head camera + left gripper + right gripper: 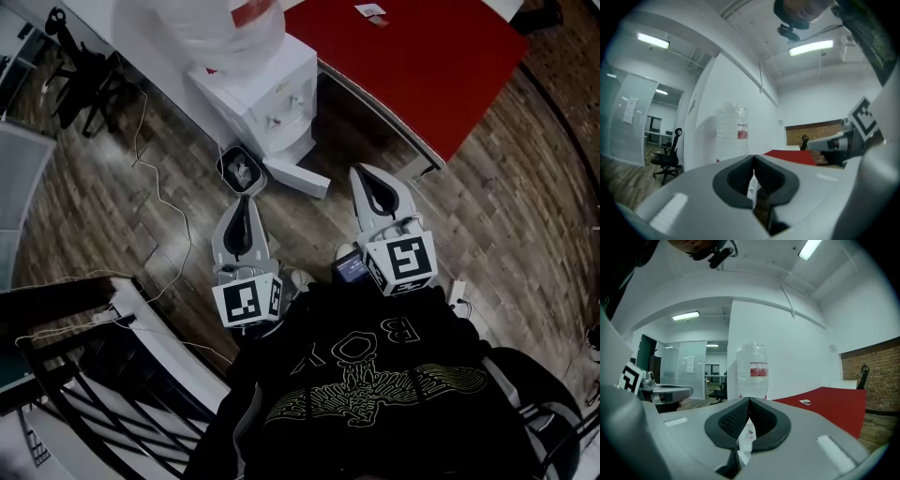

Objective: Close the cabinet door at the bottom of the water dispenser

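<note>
- Your left gripper is clenched: its dark pads meet at the tip and hold nothing.
- Your right gripper is likewise closed and empty, jaws pressed together at the front.
- In the head view both grippers point up the frame, the left one left of centre and the right one right of centre and slightly higher.
- The open cabinet door lies between the two tips, just above centre frame.
- It shows as a white slab sticking out from the foot of the water dispenser.
- The door's long axis runs from upper left to lower right, and its lower-right end points toward your right gripper.
- That end looks nearer to the right tip than the upper-left end is to the left tip, so the right gripper seems better placed to push.
- Which end carries the hinge is hard to tell from this steep view; probably the upper-left one.
- A small grey bin stands just above the left tip, beside the door's upper-left end.
- The dispenser fills the upper centre, with a red table to its right.
</note>
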`<state>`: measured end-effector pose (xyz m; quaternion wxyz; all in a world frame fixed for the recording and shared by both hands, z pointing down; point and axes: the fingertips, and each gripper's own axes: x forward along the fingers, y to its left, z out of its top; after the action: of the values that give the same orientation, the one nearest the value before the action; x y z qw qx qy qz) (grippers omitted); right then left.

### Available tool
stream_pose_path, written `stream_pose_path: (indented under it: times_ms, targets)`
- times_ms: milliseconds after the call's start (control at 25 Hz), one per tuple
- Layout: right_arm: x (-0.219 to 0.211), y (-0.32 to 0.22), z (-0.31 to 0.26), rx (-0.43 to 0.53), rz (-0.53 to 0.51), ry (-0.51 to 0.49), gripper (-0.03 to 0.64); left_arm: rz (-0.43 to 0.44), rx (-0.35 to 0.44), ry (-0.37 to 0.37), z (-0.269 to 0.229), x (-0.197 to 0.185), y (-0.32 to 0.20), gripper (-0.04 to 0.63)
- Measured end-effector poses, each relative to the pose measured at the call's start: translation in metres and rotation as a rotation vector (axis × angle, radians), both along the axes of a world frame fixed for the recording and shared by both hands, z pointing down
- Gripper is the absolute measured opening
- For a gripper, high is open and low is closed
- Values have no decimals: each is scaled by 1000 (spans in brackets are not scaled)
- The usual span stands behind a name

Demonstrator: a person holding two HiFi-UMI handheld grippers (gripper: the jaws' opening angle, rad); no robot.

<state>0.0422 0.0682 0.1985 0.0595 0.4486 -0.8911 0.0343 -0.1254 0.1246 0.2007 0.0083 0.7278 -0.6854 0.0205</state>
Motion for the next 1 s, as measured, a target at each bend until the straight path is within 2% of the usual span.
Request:
stream_pose_path:
  times_ms: [80,120,240,360,600,720,880,1000]
  targets:
    - [3,-6,-2,3,-15,6,0,14,3,44,-6,3,-6,6]
    - [5,-9,-1,0,-23,5,0,22,4,42,-7,6,-11,6]
    - [11,-15,2,-15,-43,7,0,28,2,-1,-9,18,-19,6]
    - [17,-21,-2,2,-58,3,0,2,2,-6,-12,23,-27,6]
    - [17,-41,-12,54,-20,-9,0,-25,32,-93,-14,19,-49,6]
    - [9,-46,-14,57,-13,-20,-2,-23,5,-119,-11,11,-60,6]
    - [-2,-50,-19,70,-8,-24,-2,21,13,-101,-14,3,-67,6]
    - [-8,-49,-27,82,-7,-86,0,99,25,-39,-20,2,-67,6]
